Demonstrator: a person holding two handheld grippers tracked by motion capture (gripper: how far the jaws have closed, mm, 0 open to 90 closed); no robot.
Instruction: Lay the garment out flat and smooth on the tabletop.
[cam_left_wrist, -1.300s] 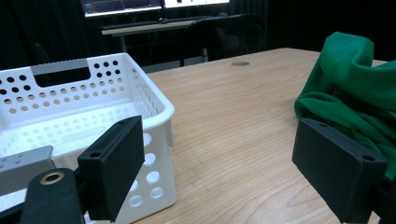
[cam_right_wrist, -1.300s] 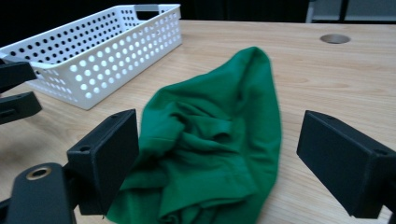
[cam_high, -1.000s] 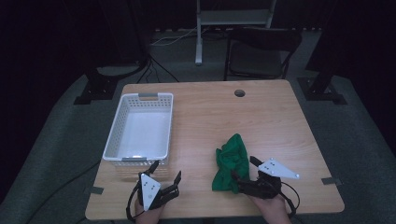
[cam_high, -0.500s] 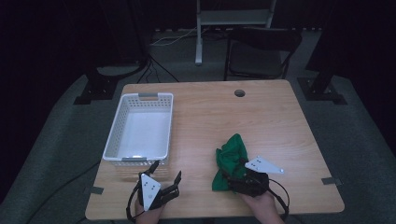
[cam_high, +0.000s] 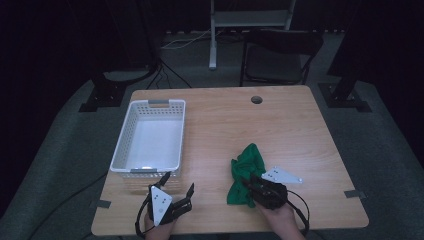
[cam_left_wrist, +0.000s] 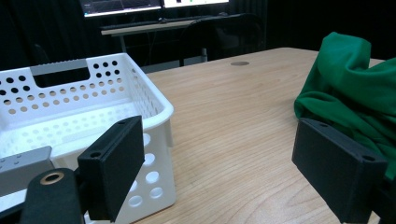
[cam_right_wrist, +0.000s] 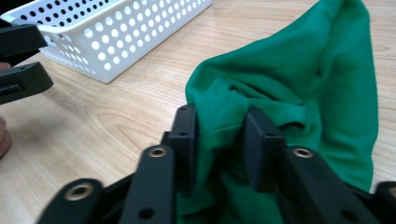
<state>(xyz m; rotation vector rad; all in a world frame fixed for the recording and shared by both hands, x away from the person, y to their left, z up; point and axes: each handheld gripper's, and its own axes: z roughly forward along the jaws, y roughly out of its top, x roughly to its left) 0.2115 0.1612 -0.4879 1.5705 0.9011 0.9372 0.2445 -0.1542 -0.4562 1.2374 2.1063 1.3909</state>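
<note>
A crumpled green cloth (cam_high: 248, 164) lies on the wooden table (cam_high: 280, 130), right of centre near the front edge. My right gripper (cam_high: 251, 187) reaches into its near end. Its jaws have just been closing, and in the right gripper view they pinch a bunched fold of the cloth (cam_right_wrist: 299, 70) between the pads of the gripper (cam_right_wrist: 219, 126). My left gripper (cam_high: 178, 193) rests at the front left, jaws wide apart with nothing between them. In the left gripper view, this gripper (cam_left_wrist: 224, 163) has the cloth (cam_left_wrist: 355, 88) just beyond its right jaw.
A white perforated basket (cam_high: 145, 169) stands empty on the table's left side, close in front of the left gripper; its wall (cam_left_wrist: 154, 107) is beside the left jaw. A round cable hole (cam_high: 256, 99) sits near the far edge. A dark chair (cam_high: 280, 55) stands behind the table.
The right gripper has shifted left into the cloth and its jaws have closed on a fold. The left gripper has stayed where it was.
</note>
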